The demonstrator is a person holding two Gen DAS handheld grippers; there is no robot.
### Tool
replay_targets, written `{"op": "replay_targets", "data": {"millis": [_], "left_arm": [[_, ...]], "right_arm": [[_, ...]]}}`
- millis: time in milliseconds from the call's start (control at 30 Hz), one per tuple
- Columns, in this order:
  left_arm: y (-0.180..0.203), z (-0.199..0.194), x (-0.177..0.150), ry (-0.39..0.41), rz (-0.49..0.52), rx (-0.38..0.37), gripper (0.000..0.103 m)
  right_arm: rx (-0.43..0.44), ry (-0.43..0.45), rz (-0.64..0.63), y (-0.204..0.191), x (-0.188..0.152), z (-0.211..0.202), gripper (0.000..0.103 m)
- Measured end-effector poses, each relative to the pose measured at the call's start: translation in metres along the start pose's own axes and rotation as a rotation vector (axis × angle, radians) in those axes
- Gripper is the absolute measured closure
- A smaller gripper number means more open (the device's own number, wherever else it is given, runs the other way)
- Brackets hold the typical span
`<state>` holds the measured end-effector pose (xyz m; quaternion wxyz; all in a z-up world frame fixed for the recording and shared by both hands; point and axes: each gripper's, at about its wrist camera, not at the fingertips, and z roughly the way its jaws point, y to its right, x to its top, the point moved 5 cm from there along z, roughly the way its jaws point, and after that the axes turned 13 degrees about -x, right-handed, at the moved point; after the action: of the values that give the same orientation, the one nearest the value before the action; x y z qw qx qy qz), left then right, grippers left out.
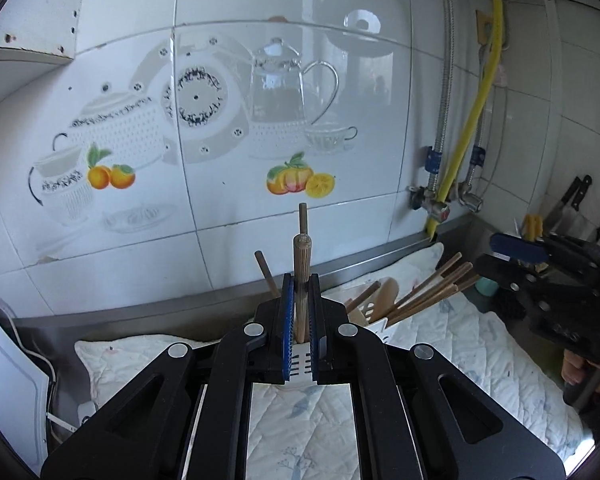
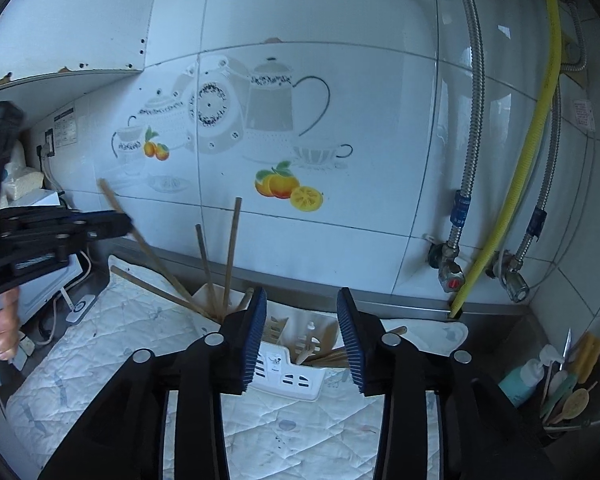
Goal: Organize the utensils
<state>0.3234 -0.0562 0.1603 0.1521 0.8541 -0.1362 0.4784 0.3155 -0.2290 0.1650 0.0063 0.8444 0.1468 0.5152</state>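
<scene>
Chopstick (image 1: 301, 280) stands centre frame, pinched in the closed left gripper (image 1: 301, 280), likely bound for the white holder (image 2: 288, 380) beneath the part-open, empty right gripper (image 2: 302, 334).

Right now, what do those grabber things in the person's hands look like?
Both the left gripper and the right gripper are black, made of flat linked bars joined with round silver bolts. Each has two fingers faced with blue ribbed pads. No cables or sleeves show.
</scene>
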Motion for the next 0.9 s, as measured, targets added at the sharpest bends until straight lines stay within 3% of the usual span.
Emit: {"op": "replay_targets", "data": {"millis": [300,433,633,767,900], "left_arm": [[0.003,0.015,-0.003,-0.014,-0.006,-0.006,0.091],[0.006,-0.001,-0.006,0.020,-0.001,0.011,0.063],[0.019,-0.044,-0.020,0.087,-0.001,-0.011,0.032],[0.029,-0.073,-0.046,0.116,0.006,-0.025,0.009],[0.034,-0.094,-0.081,0.127,0.013,-0.006,0.005]], "right_arm": [[0.030,0.067,-0.041,-0.017,-0.006,-0.040,0.057],[0.038,0.064,-0.028,-0.021,-0.019,-0.054,0.055],[0.035,0.050,-0.006,-0.028,-0.048,-0.076,0.044],[0.025,0.026,0.013,-0.036,-0.075,-0.089,0.037],[0.011,-0.018,0.035,-0.043,-0.112,-0.099,0.031]]}}
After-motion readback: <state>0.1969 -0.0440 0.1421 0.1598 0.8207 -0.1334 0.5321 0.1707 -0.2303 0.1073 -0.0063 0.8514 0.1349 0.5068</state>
